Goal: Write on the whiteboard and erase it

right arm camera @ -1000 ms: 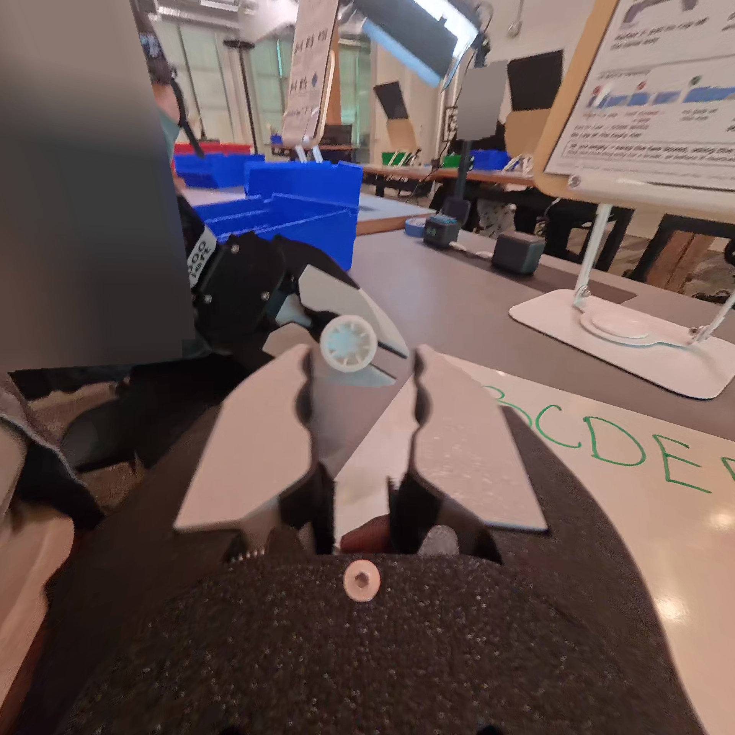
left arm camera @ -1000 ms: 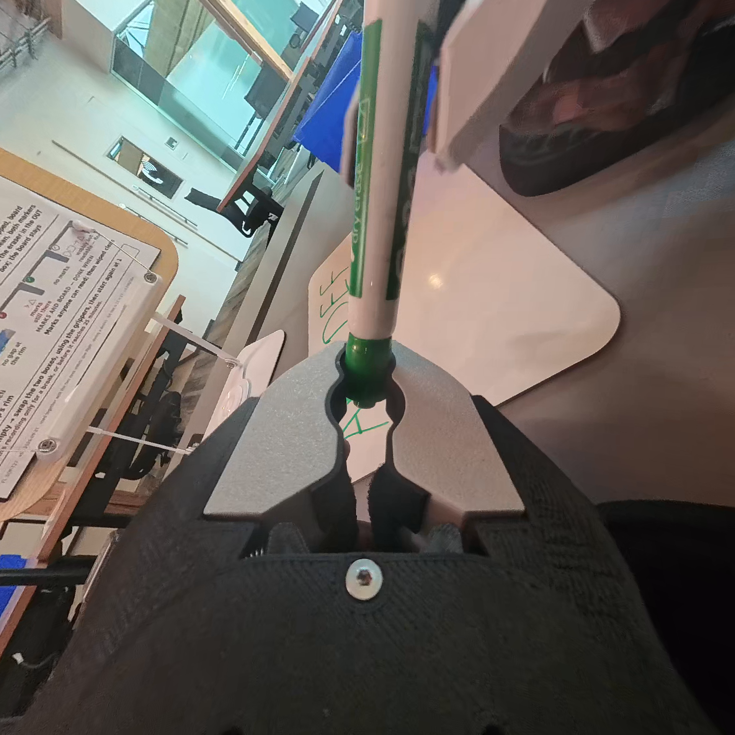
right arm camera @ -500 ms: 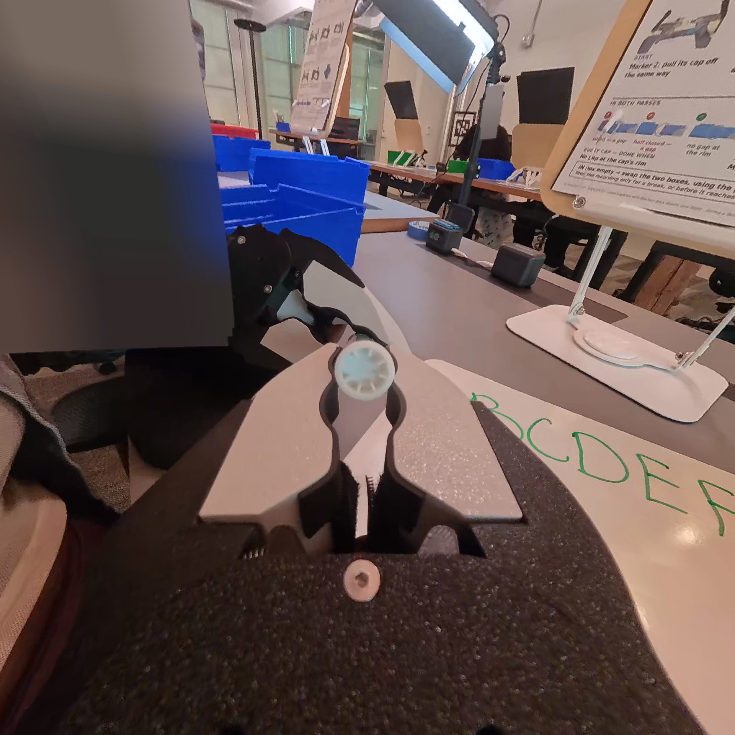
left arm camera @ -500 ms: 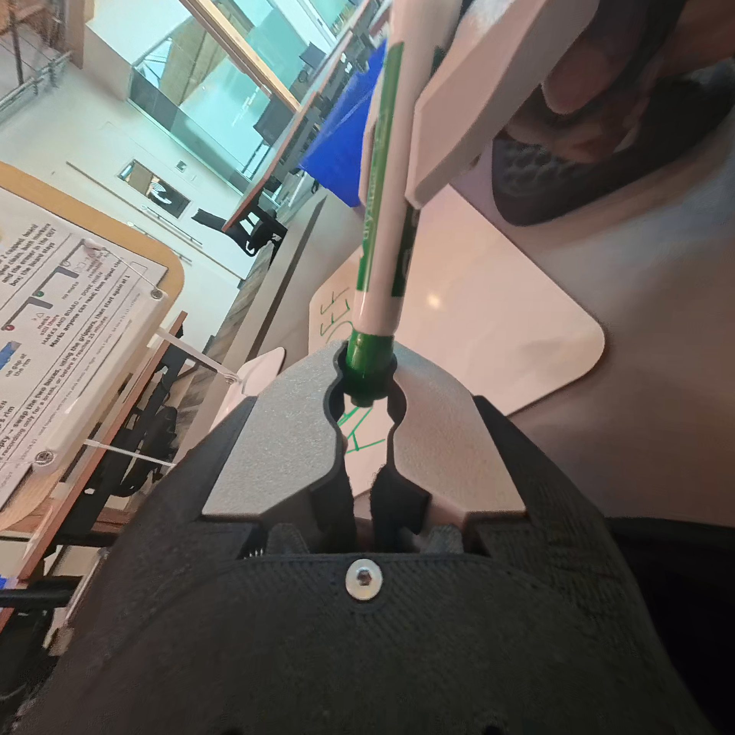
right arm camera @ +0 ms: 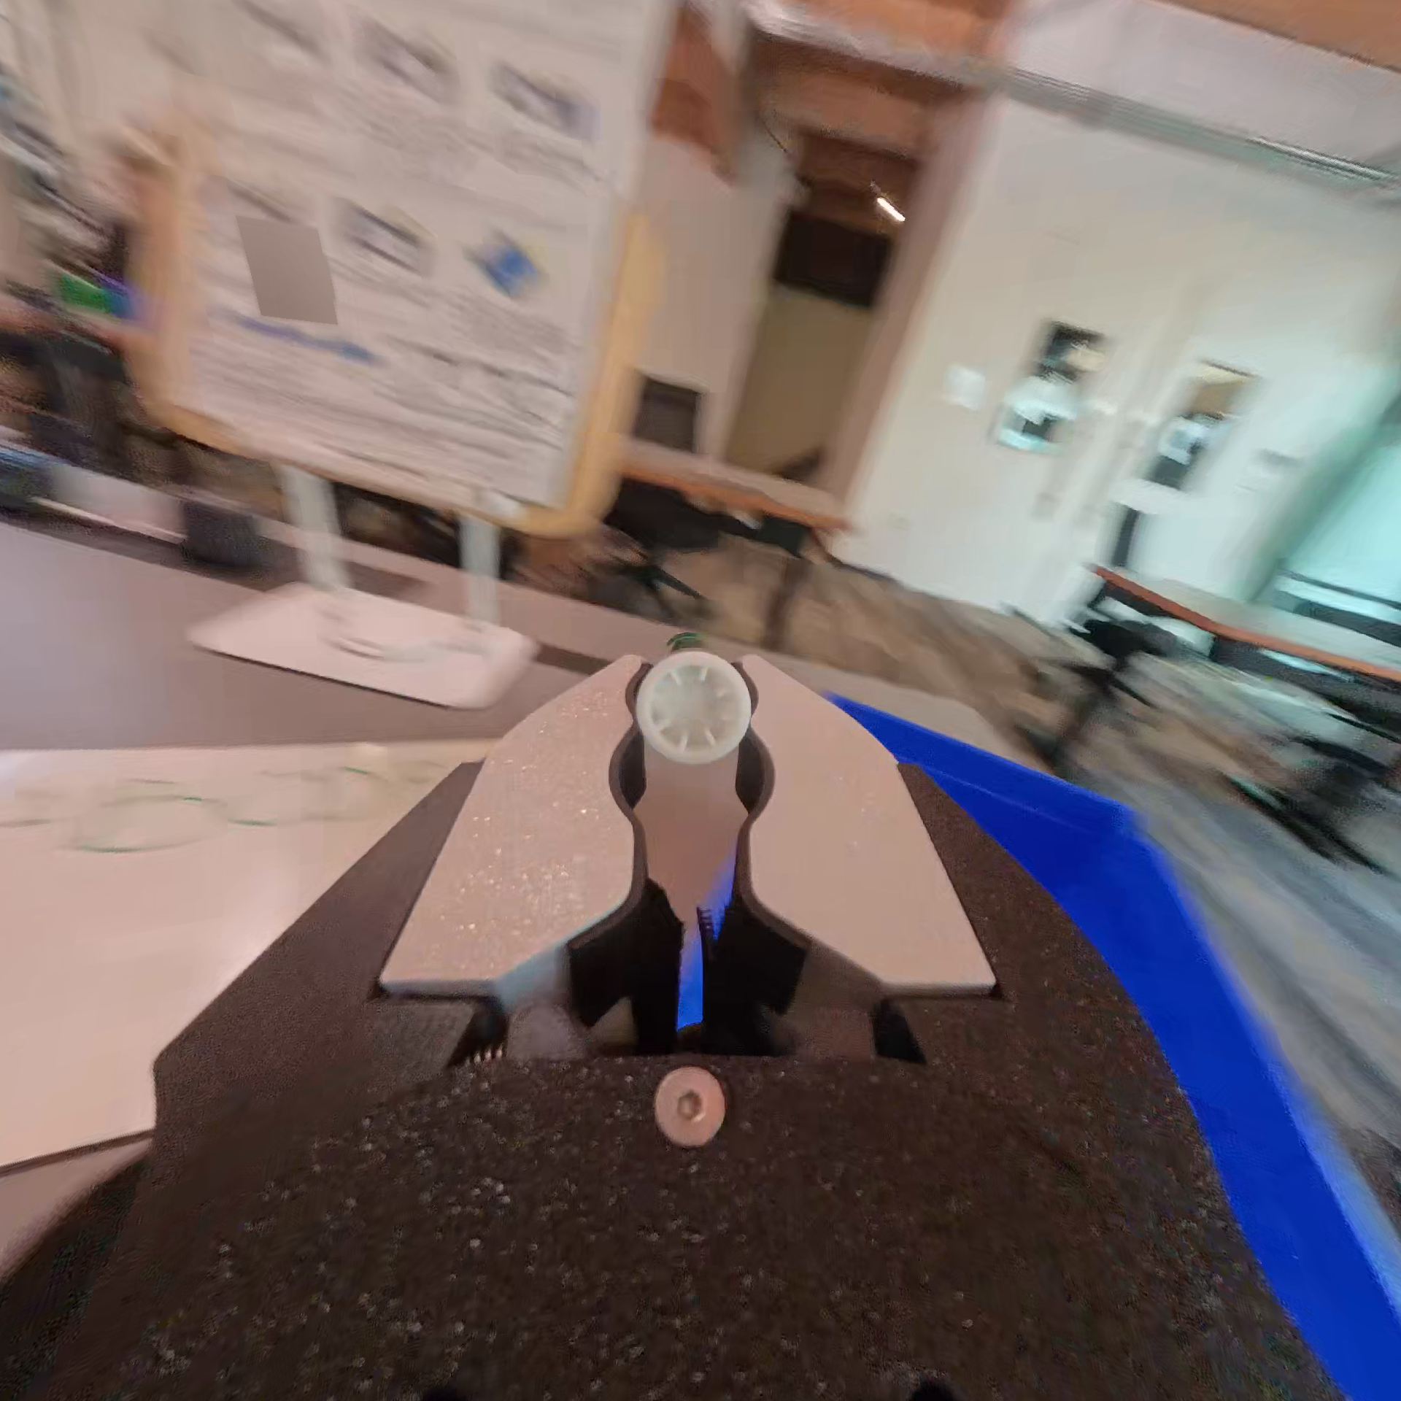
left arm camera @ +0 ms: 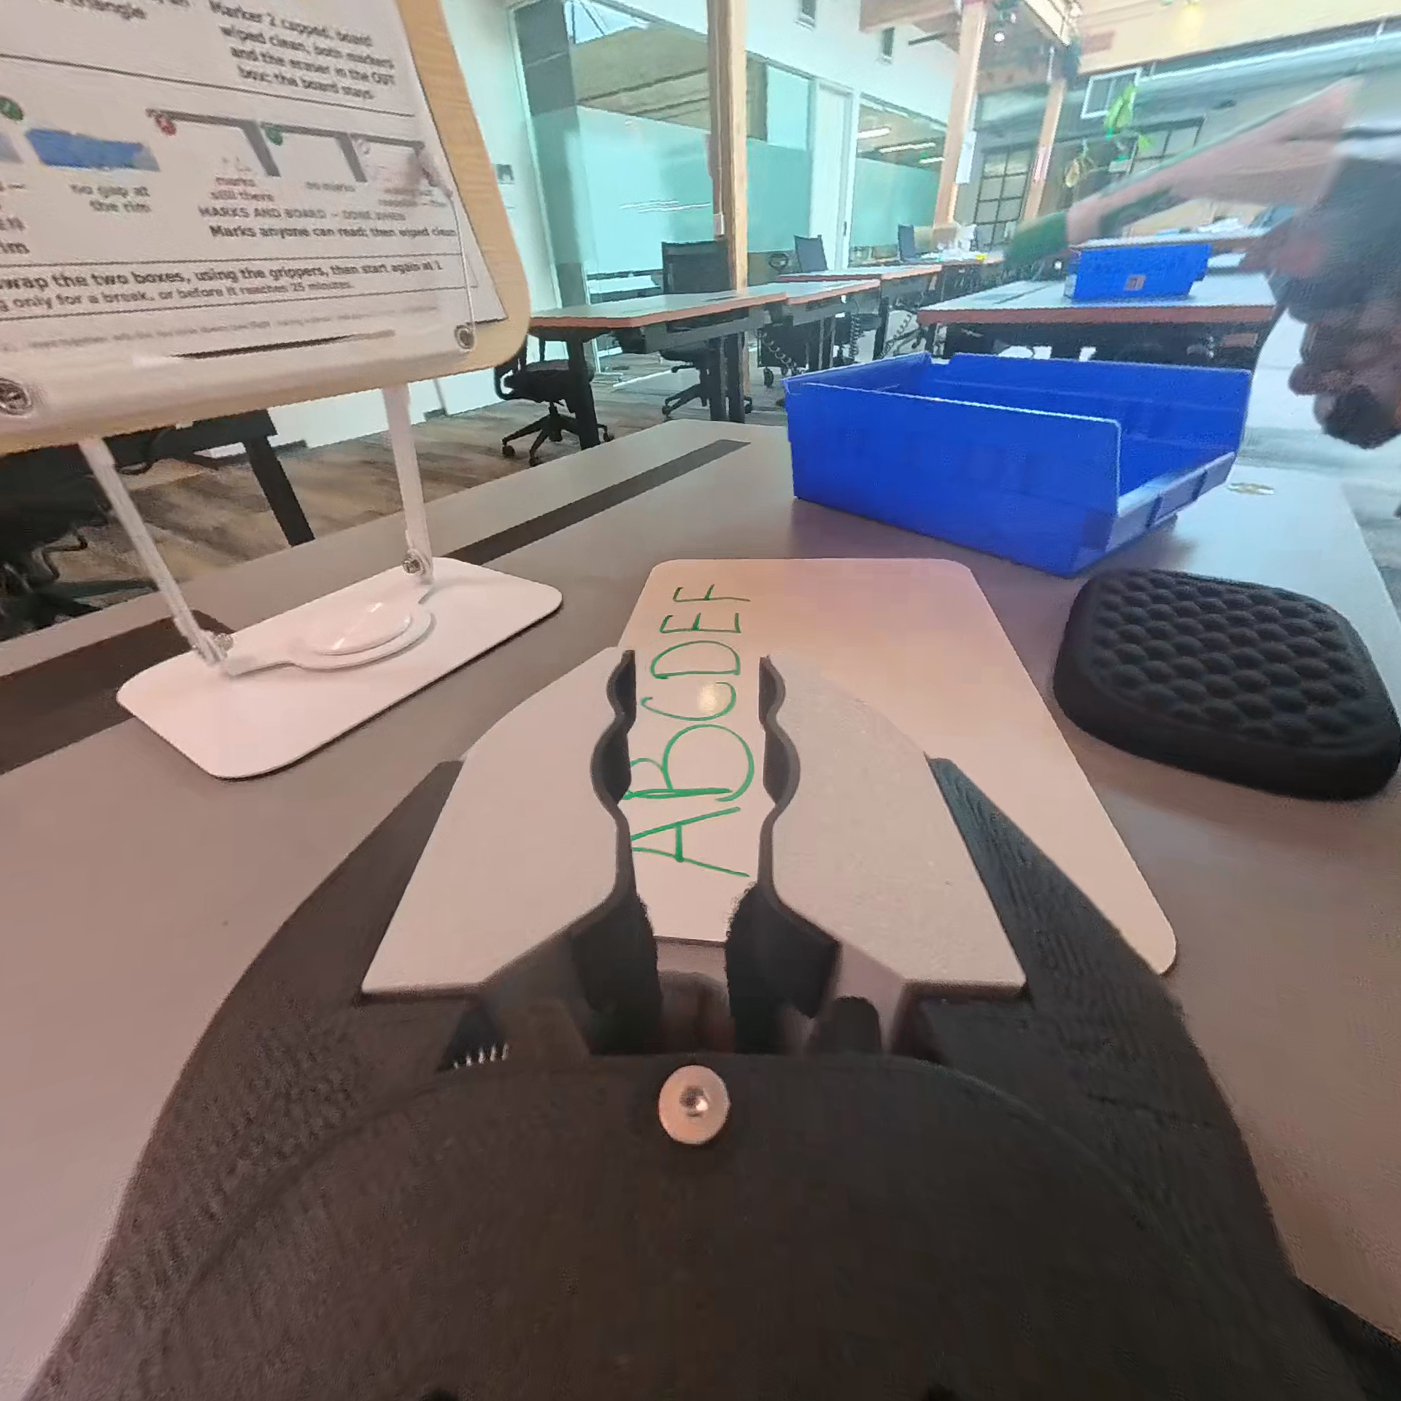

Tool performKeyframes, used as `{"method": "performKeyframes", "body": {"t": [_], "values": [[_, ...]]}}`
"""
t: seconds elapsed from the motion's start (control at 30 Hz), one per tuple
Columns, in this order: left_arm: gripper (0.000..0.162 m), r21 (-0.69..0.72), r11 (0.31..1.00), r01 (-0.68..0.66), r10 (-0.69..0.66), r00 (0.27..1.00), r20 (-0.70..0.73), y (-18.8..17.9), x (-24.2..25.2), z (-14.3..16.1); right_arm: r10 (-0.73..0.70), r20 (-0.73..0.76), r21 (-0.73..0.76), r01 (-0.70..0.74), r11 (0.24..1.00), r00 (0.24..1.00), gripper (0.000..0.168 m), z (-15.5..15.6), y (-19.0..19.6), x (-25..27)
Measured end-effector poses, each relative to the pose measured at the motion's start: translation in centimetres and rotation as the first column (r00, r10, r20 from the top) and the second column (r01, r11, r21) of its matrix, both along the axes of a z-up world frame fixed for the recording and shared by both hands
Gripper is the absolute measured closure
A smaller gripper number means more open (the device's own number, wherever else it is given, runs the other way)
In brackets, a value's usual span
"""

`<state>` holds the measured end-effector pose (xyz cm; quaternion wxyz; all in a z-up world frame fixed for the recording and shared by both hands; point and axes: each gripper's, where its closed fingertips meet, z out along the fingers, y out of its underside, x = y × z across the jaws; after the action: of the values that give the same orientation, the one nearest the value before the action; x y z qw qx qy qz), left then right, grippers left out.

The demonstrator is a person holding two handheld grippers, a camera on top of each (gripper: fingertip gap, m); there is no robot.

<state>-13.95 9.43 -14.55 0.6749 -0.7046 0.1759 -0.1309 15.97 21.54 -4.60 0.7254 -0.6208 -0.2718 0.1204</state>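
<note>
Light, smooth, slippery marker [right arm camera: 694, 719] pinched tight by its end in right gripper [right arm camera: 691, 705]; left gripper [left arm camera: 691, 747] open, empty over board [left arm camera: 894, 682].

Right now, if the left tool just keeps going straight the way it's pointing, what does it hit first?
Most likely the whiteboard: the open, empty left tool hangs low over it, aimed along its green lettering. If it clears the board's far edge, the blue bin comes next; depth is unclear.

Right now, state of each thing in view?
left gripper: open, empty
right gripper: shut on white-barrelled marker
flat white whiteboard: green lettering on it, unerased
black honeycomb eraser: lying on table, untouched
blue plastic bin: contents not visible
</note>
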Motion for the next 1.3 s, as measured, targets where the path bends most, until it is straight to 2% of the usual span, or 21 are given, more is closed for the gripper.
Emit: {"method": "performKeyframes", "body": {"t": [0.07,0.17,0.3,0.43,0.5,0.67,0.77,0.83,0.87,1.0,1.07,1.17,1.23,1.3], "values": [[0.13,0.009,1.0,0.008,-0.008,1.0,0.024,-0.1,0.0,0.3,-0.132,0.084,-0.099,0.14,0.985,0.988,0.148,-1.1,4.4,3.7],[0.13,0.012,1.0,0.028,-0.028,0.999,0.046,-0.2,0.2,0.4,-0.124,0.197,-0.355,0.188,0.916,0.973,0.148,-5.5,9.7,5.3],[0.13,0.009,0.998,0.056,-0.056,0.997,0.044,-0.3,0.5,0.2,-0.091,0.289,-0.511,0.234,0.827,0.953,0.148,-11.1,13.5,5.4],[0.128,0.021,0.998,0.062,-0.062,0.997,0.036,-0.2,0.5,0.1,-0.082,0.347,-0.593,0.286,0.753,0.934,0.147,-14.8,13.1,5.7],[0.127,0.031,0.997,0.071,-0.072,0.997,0.036,-0.3,0.6,0.2,-0.09,0.348,-0.612,0.299,0.732,0.933,0.147,-15.3,12.3,6.1],[0.119,0.044,0.993,0.11,-0.11,0.994,-0.003,-0.5,1.4,0.1,-0.015,0.427,-0.717,0.349,0.603,0.904,0.148,-17.5,9.8,7.0],[0.113,0.054,0.991,0.126,-0.126,0.992,-0.012,-0.7,1.7,0.3,0.017,0.427,-0.752,0.345,0.561,0.904,0.144,-18.1,8.9,7.1],[0.109,0.081,0.988,0.129,-0.127,0.991,-0.027,-1.0,1.8,1.1,-0.039,0.407,-0.734,0.352,0.58,0.913,0.116,-17.1,9.2,7.5],[0.107,0.106,0.986,0.128,-0.125,0.991,-0.037,-1.4,1.9,1.8,-0.075,0.373,-0.714,0.338,0.613,0.925,0.108,-16.0,9.4,7.6],[0.106,0.199,0.969,0.147,-0.144,0.989,-0.031,-4.7,2.8,6.1,-0.179,0.128,-0.527,0.22,0.821,0.976,0.089,-8.8,9.1,7.5],[0.106,0.196,0.972,0.13,-0.123,0.991,-0.05,-7.2,2.3,7.9,-0.127,-0.027,-0.402,0.106,0.91,0.991,0.084,-5.1,7.5,6.7],[0.106,0.125,0.992,0.016,0.006,0.985,-0.174,-11.3,-1.7,9.6,-0.021,-0.191,-0.241,-0.026,0.97,0.981,0.085,-0.9,4.3,6.0],[0.106,-0.013,0.997,-0.07,0.062,0.946,-0.319,-14.3,-6.4,8.9,0.043,-0.244,-0.168,-0.086,0.982,0.969,0.089,0.7,2.3,5.7],[0.105,-0.169,0.977,-0.133,0.048,0.902,-0.429,-17.2,-11.3,7.1,0.079,-0.276,-0.13,-0.119,0.984,0.958,0.092,1.5,0.7,5.6]]}}
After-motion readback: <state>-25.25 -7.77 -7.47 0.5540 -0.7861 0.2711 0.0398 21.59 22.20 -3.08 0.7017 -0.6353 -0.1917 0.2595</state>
